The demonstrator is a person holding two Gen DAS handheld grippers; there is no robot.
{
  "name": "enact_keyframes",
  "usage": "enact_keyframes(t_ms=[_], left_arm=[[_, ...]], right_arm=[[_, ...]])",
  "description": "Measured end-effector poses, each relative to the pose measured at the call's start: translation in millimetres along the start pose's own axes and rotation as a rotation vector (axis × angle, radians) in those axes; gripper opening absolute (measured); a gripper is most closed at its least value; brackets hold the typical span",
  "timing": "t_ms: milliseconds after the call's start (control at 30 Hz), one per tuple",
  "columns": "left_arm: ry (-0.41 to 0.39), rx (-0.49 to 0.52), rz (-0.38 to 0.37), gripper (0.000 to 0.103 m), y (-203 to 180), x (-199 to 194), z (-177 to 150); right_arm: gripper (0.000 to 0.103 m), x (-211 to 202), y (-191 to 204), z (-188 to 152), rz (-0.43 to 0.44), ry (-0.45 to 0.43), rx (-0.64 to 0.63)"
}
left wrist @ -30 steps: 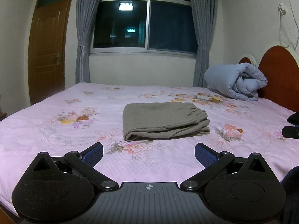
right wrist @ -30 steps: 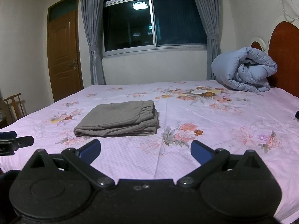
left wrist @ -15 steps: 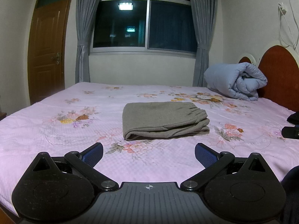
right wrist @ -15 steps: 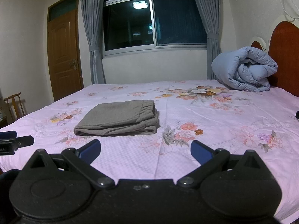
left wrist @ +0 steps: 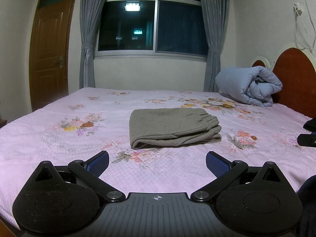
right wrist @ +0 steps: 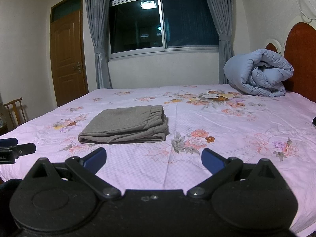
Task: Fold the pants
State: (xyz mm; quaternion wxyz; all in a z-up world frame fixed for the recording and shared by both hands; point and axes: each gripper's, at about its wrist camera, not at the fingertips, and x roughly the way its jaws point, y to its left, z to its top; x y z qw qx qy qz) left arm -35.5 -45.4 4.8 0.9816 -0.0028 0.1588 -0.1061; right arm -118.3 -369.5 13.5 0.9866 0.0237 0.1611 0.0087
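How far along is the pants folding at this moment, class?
Done: the pants lie on the bed as a compact folded stack, waistband at the right, layers roughly aligned. In hand: nothing; the left gripper and right gripper are both open and empty, back from the stack. Left: apparently nothing, bar perhaps squaring the slightly uneven front edges.

1 pr folded grey-brown pants [left wrist: 173, 127]. 1 bed w/ pink floral sheet [left wrist: 59, 138]. 1 rolled blue duvet [left wrist: 248, 85]. 2 grippers: left gripper [left wrist: 157, 161] and right gripper [right wrist: 154, 158], each w/ 2 blue-padded fingers spread wide, empty. 1 window [left wrist: 154, 24], 2 grey curtains [left wrist: 86, 33]. 1 wooden door [left wrist: 48, 59]. 1 wooden chair [right wrist: 15, 110], right wrist view only.
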Motion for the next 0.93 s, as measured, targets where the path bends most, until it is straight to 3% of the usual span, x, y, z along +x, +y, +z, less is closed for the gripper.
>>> enact_keyframes(t_ms=[533,733,933], left_arm=[[-0.001,0.000,-0.003,0.103,1.1,1.0,-0.5],[-0.003,-0.009,-0.037,0.103,4.7,1.6,-1.2],[-0.045,-0.035,0.019,0.103,9.1,-4.5,-2.1]], right_arm=[[0.097,0.5,1.2,-1.9,0.000,0.002,-0.001],[0.097,0.5,1.2,-1.8,0.000,0.003,-0.001],[0.097,0.4,0.8,-1.5,0.001,0.003,0.000]])
